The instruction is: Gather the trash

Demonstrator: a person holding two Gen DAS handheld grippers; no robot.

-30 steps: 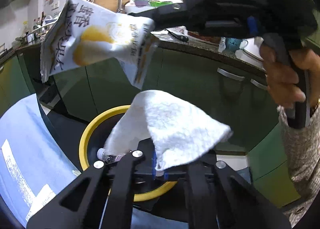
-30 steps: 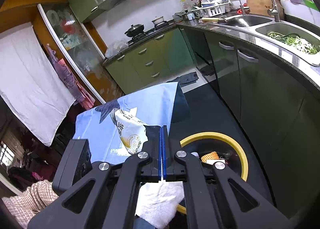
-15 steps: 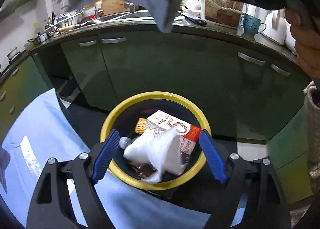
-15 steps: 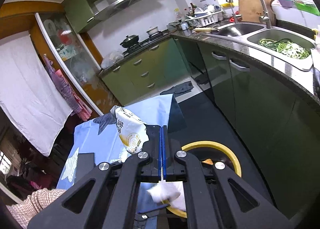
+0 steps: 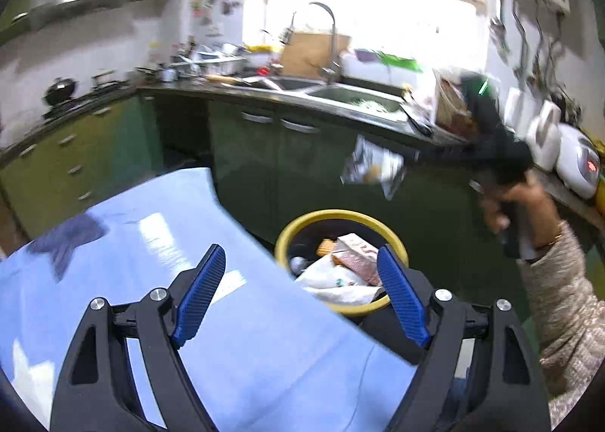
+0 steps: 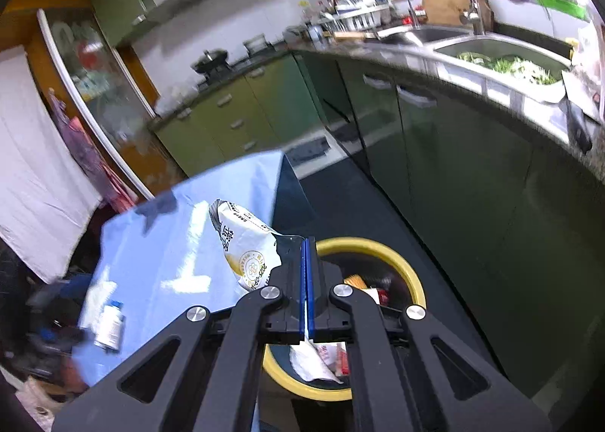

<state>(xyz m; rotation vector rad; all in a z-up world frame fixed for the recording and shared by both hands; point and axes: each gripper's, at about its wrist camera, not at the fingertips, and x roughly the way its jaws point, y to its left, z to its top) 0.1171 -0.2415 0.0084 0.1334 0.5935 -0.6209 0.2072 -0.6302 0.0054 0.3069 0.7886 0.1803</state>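
Right wrist view: right claw point(image 6: 305, 265) clamped tight on one edge of a snack bag point(image 6: 245, 246), which sticks up and to the left of the jaws, long axis angled away from the yellow-rimmed bin point(image 6: 408, 273). Bin sits just below and past the claw tips, w/ paper, a carton etc. already inside. Left claw point(image 5: 298, 296) wide open, nothing between the pads, farther back over the blue table point(image 5: 132, 243) beside the bin. Right hand is nearer, so prob. the drop: bag must clear the bin's rim.
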